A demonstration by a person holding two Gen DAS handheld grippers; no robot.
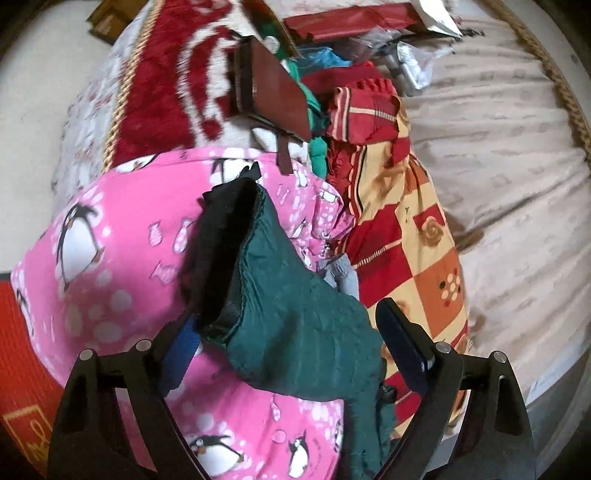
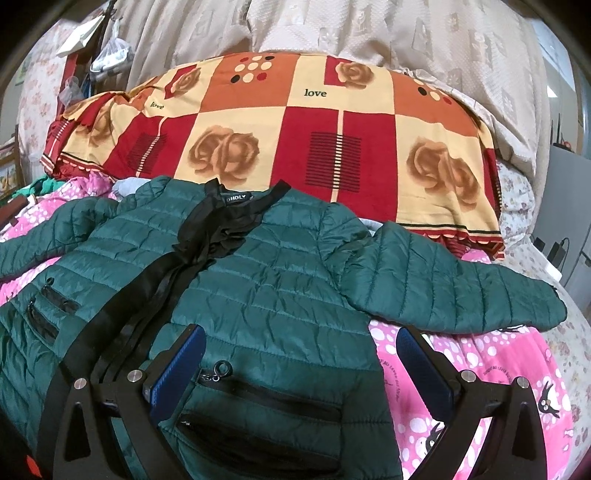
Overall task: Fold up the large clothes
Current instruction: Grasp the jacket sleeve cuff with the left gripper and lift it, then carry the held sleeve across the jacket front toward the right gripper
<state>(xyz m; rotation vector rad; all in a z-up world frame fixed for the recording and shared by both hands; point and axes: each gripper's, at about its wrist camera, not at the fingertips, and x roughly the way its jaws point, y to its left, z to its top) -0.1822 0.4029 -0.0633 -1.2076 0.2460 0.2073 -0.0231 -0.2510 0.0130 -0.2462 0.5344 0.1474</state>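
A dark green quilted jacket (image 2: pixel 258 280) lies front-up on a pink penguin blanket (image 2: pixel 480 369), zip and black lining showing at the collar. One sleeve (image 2: pixel 443 288) is spread out to the right. My right gripper (image 2: pixel 301 362) hovers open over the jacket's lower front by a zipped pocket, its pads not pressing on the fabric. In the left wrist view the other sleeve (image 1: pixel 295 302) runs between the fingers of my left gripper (image 1: pixel 291 347), its black-lined cuff (image 1: pixel 225 236) pointing away. The jaws stand wide; the right pad (image 1: pixel 399 343) is clear of the fabric.
A red, orange and cream rose-patterned cover (image 2: pixel 295 133) lies bunched just beyond the jacket, with pale beige fabric (image 2: pixel 369 29) behind it. In the left wrist view a brown wooden object (image 1: pixel 273 96), loose clothes and a red-and-white fuzzy blanket (image 1: pixel 173 92) crowd the far side.
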